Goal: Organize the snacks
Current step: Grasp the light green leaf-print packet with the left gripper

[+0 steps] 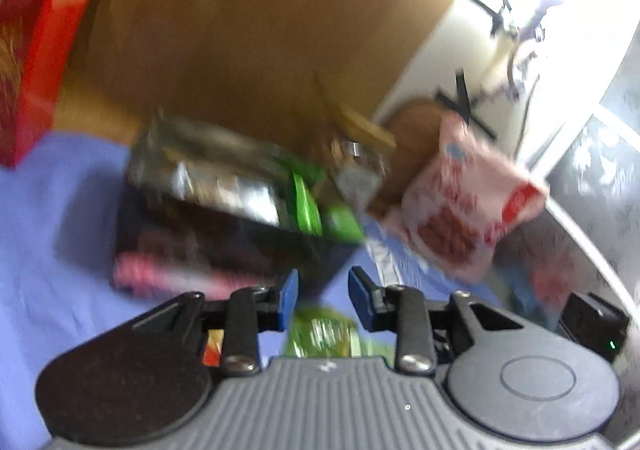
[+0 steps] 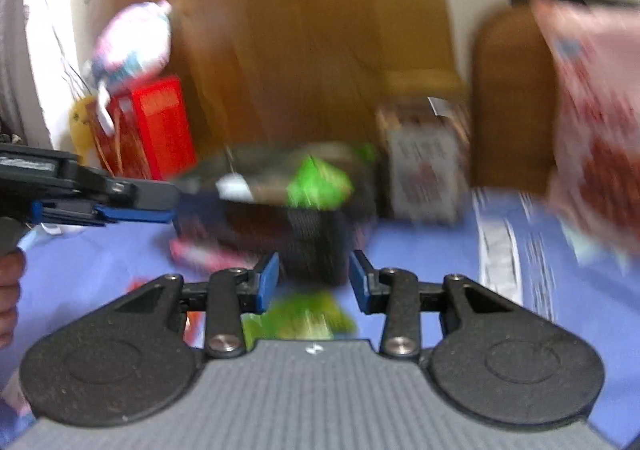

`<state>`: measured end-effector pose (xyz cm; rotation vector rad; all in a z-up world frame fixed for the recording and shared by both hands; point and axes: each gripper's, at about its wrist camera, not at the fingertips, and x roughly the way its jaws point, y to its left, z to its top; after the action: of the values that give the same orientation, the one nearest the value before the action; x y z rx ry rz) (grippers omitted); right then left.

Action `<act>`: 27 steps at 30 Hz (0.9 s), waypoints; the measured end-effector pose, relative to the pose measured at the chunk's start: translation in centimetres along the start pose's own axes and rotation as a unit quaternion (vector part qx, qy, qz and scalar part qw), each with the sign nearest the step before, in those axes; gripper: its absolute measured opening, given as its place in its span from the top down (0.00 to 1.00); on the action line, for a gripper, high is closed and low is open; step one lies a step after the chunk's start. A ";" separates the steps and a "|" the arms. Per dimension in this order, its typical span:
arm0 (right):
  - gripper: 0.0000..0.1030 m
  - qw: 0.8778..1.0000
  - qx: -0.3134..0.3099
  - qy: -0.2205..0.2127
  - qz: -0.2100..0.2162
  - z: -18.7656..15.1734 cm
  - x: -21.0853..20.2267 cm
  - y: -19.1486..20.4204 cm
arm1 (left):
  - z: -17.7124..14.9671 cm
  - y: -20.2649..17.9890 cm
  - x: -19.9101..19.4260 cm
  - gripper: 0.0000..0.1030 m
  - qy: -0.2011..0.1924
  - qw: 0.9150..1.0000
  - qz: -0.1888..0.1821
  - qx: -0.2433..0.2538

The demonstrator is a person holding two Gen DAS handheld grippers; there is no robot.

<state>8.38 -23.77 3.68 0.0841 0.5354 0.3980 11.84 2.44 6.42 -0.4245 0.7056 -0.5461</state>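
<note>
The brown cardboard box (image 1: pixel 248 29) fills the upper frame: stiff, bulky. At centre lies a dark snack pack (image 1: pixel 224 177) with green print, likely a light, slick, crushable wrapper through the blur; pinch its near edge. A soft pink bag (image 1: pixel 464 205) sits at right. The left gripper (image 1: pixel 323 300) and right gripper (image 2: pixel 313 282) both gape, holding nothing.

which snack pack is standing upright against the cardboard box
The red box, upright at the cardboard box's left side. The green-labelled packs lie stacked flat.
</note>
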 end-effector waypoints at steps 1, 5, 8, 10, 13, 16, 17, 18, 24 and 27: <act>0.59 1.000 0.014 0.014 -0.006 -0.6 0.1 -0.4 | -0.9 0.0 0.4 0.72 0.013 1.000 0.005 -0.006; 0.59 0.996 0.075 0.040 -0.010 -2.2 -0.3 -1.8 | -4.0 1.0 1.2 0.72 0.052 0.997 0.012 -0.056; 0.59 0.996 0.071 0.055 0.006 -2.7 -0.7 -1.6 | -6.2 1.4 0.9 0.72 0.075 0.994 0.010 -0.075; 0.59 0.996 0.067 0.055 0.019 -3.5 -1.7 -1.1 | -7.4 1.4 0.1 0.72 0.078 0.994 0.010 -0.077; 0.59 0.997 0.034 0.047 0.047 -5.4 -3.3 0.9 | -8.7 1.5 -1.8 0.72 0.074 0.994 0.007 -0.078; 0.59 0.996 -0.009 0.043 0.072 -6.5 -4.1 3.8 | -9.6 2.0 -3.9 0.69 0.062 0.994 0.012 -0.087; 0.59 0.995 -0.026 0.046 0.084 -6.6 -4.1 4.7 | -9.9 2.3 -4.7 0.68 0.057 0.994 0.015 -0.092; 0.59 0.993 -0.050 0.051 0.098 -6.7 -4.1 6.1 | -10.3 2.6 -5.8 0.68 0.050 0.994 0.019 -0.098; 0.58 0.945 -0.258 0.057 0.193 -8.4 -5.2 14.4 | -11.6 5.0 -11.4 0.68 0.009 0.991 0.054 -0.124; 0.53 0.946 -0.258 0.037 0.194 -8.2 -6.2 15.5 | -11.6 5.2 -12.1 0.68 0.002 0.990 0.057 -0.127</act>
<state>-6.04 -12.13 2.42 -0.3383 0.4731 0.9196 -2.36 11.65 1.58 -0.6161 0.8008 -0.3502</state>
